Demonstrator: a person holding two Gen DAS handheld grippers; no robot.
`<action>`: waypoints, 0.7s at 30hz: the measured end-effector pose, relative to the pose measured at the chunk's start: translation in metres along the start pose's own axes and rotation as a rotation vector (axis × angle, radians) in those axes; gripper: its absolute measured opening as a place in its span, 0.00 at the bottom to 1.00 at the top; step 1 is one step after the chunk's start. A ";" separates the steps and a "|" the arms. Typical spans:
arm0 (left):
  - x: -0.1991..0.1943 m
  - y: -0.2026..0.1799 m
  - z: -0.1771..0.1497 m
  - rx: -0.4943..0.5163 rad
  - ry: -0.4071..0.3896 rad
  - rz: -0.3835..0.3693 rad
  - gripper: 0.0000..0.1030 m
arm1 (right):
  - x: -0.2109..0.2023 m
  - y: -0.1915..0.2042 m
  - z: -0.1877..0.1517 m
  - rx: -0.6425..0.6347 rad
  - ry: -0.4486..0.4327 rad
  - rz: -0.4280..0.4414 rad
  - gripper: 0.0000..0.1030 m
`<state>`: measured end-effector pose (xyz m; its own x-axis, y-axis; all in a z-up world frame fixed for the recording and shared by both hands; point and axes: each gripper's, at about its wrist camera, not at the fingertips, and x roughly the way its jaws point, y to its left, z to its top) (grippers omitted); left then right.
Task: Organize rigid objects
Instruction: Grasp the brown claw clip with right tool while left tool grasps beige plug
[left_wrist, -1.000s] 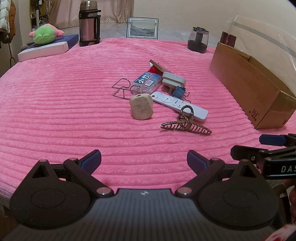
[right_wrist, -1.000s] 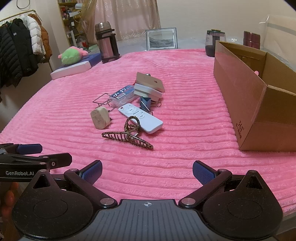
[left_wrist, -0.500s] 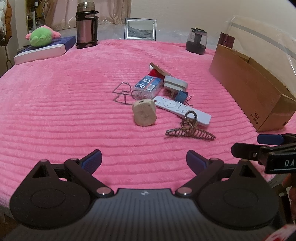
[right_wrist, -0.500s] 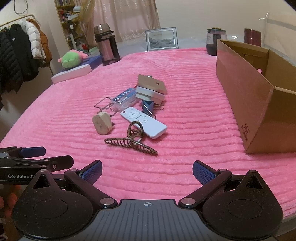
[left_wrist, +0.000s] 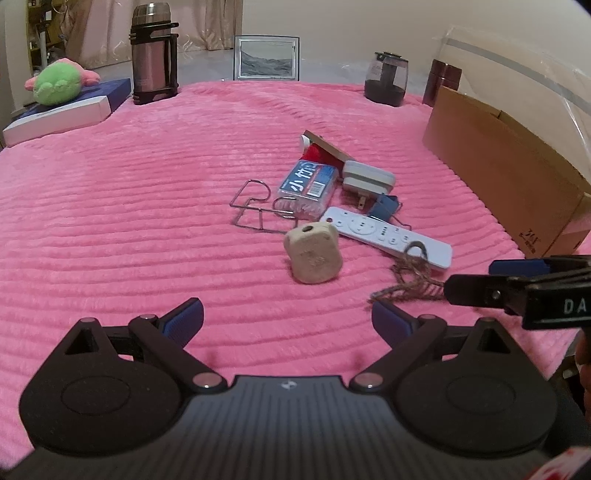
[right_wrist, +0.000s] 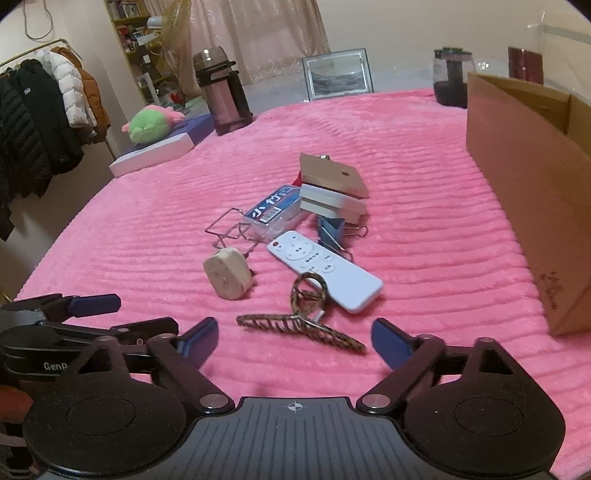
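A cluster of small items lies mid-table on the pink cloth. A brown hair claw (right_wrist: 301, 325) lies nearest, just ahead of my open right gripper (right_wrist: 293, 341). Behind it are a white remote (right_wrist: 325, 271), a beige plug (right_wrist: 227, 277), a blue binder clip (right_wrist: 332, 227), a clear box with a blue label (right_wrist: 275, 212), a wire hook (right_wrist: 231, 230) and a stack of white adapter and brown board (right_wrist: 334, 188). My left gripper (left_wrist: 288, 319) is open and empty, short of the plug (left_wrist: 313, 253). The open cardboard box (right_wrist: 532, 184) stands at right.
A thermos (left_wrist: 152, 51), picture frame (left_wrist: 266, 57), dark jar (left_wrist: 386, 79) and brown canister (left_wrist: 441, 81) stand along the far edge. A green plush on a flat box (left_wrist: 61, 107) is at far left. Coats hang at left in the right wrist view (right_wrist: 33, 114).
Both grippers have moved forward toward the cluster; the hair claw and plug are now closer. Both stay open and empty.
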<state>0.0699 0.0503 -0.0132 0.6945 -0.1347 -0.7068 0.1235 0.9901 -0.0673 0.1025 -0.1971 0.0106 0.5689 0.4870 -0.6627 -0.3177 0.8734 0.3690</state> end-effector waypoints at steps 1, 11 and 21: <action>0.004 0.003 0.001 0.003 0.000 -0.002 0.93 | 0.004 0.000 0.002 0.008 -0.001 -0.002 0.77; 0.033 0.020 0.012 0.009 0.008 -0.059 0.88 | 0.043 0.000 0.014 0.042 0.055 -0.034 0.43; 0.048 0.024 0.015 0.003 0.010 -0.123 0.84 | 0.059 -0.003 0.016 0.053 0.095 -0.089 0.26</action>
<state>0.1169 0.0665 -0.0379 0.6671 -0.2547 -0.7001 0.2093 0.9660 -0.1521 0.1490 -0.1714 -0.0195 0.5184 0.4072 -0.7520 -0.2274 0.9133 0.3378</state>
